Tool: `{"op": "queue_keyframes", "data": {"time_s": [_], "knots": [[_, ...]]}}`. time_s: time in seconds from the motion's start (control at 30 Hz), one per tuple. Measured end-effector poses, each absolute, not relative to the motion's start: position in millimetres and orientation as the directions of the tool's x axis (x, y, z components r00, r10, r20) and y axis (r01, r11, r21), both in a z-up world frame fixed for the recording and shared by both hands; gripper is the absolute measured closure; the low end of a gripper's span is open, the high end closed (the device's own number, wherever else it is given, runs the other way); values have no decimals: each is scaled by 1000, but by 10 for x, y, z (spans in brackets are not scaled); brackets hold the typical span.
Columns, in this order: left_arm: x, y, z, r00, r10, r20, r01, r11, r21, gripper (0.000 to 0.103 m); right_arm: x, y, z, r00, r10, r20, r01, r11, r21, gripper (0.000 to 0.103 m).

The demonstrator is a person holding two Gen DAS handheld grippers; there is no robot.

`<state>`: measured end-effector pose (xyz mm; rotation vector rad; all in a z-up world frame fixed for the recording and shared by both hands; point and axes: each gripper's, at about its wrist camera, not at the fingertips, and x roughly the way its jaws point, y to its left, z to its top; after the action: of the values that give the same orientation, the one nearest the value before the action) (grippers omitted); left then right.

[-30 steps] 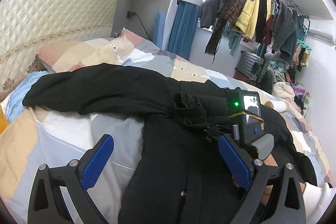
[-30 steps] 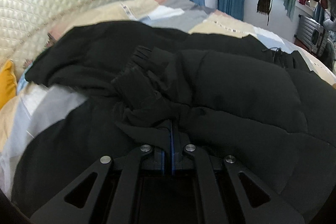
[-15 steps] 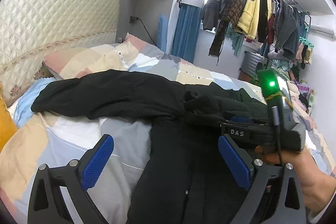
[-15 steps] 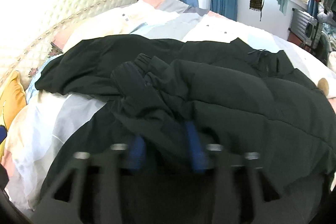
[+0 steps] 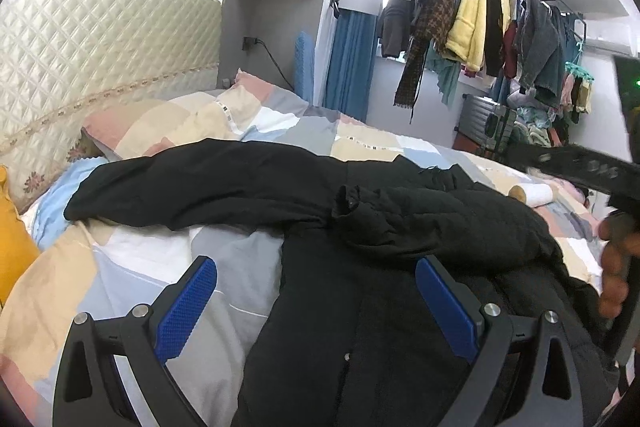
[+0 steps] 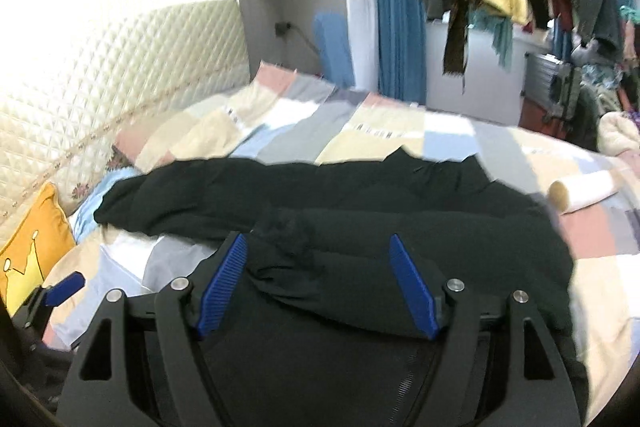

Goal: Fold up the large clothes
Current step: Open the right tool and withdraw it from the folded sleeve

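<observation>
1. A big black coat [image 5: 400, 235] is spread out on the bed [image 5: 132, 267]. It fills the middle and lower right of the left wrist view.
2. One long sleeve [image 5: 208, 183] is stretched out toward the left of the frame, near the pillow [image 5: 160, 125].
3. The other sleeve [image 5: 384, 223] is laid folded across the middle of the coat, with its cuff bunched up.
4. The left hand-held gripper [image 5: 316, 307] is seen at the bottom of its frame. Its blue pads are held wide apart, and nothing is pinched between them.
5. The right hand-held gripper [image 6: 320, 287] is seen low in its own frame, above the coat. Its jaws have just been opening and are set apart now. Nothing is pinched by them; the folded sleeve is only seen behind the gap.
6. In the left wrist view, the right hand-held gripper is seen blurred at the right edge, held by a hand [image 5: 618, 267].
7. A rack of hanging clothes [image 5: 480, 19] is seen at the upper right.
</observation>
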<state>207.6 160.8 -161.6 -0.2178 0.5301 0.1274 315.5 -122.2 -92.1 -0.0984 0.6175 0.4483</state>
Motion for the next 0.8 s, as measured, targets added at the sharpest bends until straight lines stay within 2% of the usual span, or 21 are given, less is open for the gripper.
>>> {"op": "queue_keyframes", "data": {"time_s": [0.2,0.43,0.8], "knots": [[1914,1526,-1524,872,46,-487,-157,969,-191,2,2893,-1689,-615,776,361,-517,-392,919,53,29],[1779,1382,-1430,890,27,-455,-121,976,-179,2,2502,-2123,-561,827,323,-459,-352,936,25,29],[1797,1213,-1460,889,-13,-459,-77,981,-177,2,2048,-2659,-681,836,310,-452,-310,948,76,28]]}}
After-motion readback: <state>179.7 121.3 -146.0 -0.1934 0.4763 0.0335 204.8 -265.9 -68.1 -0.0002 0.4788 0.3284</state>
